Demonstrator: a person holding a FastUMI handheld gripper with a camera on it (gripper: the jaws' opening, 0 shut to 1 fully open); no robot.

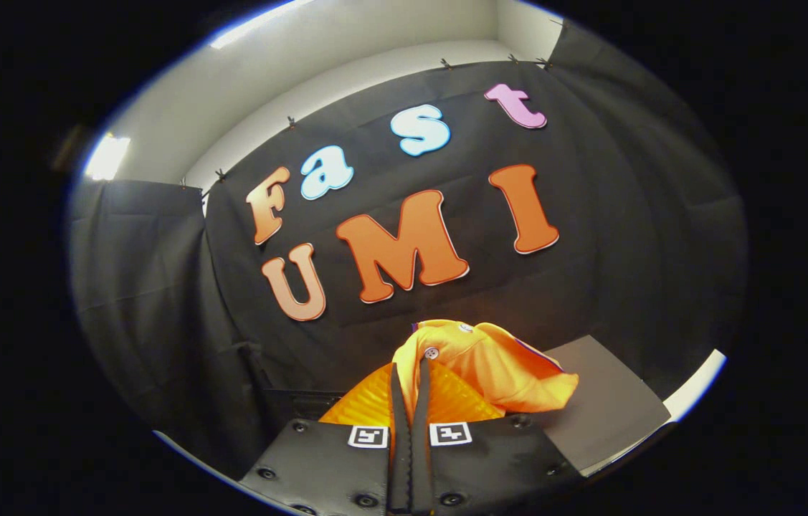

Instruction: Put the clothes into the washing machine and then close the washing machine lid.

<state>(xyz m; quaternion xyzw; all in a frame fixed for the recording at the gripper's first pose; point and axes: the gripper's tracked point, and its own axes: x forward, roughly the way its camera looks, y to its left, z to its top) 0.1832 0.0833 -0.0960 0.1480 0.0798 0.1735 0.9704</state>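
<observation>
My gripper (409, 373) is shut on an orange garment (490, 365), with both fingers pinching a fold of its cloth. The garment has small buttons and a collar, and it bunches up over the fingertips and droops to the right of them. It hangs lifted in the air in front of the black cloth wall (160, 287).
Below the garment to the right lies a grey flat surface (604, 408) with a white edge (697, 387). A dark box-like edge (296, 401) shows low on the left, just beyond the fingers. The black cloth wall closes off the space ahead and on both sides.
</observation>
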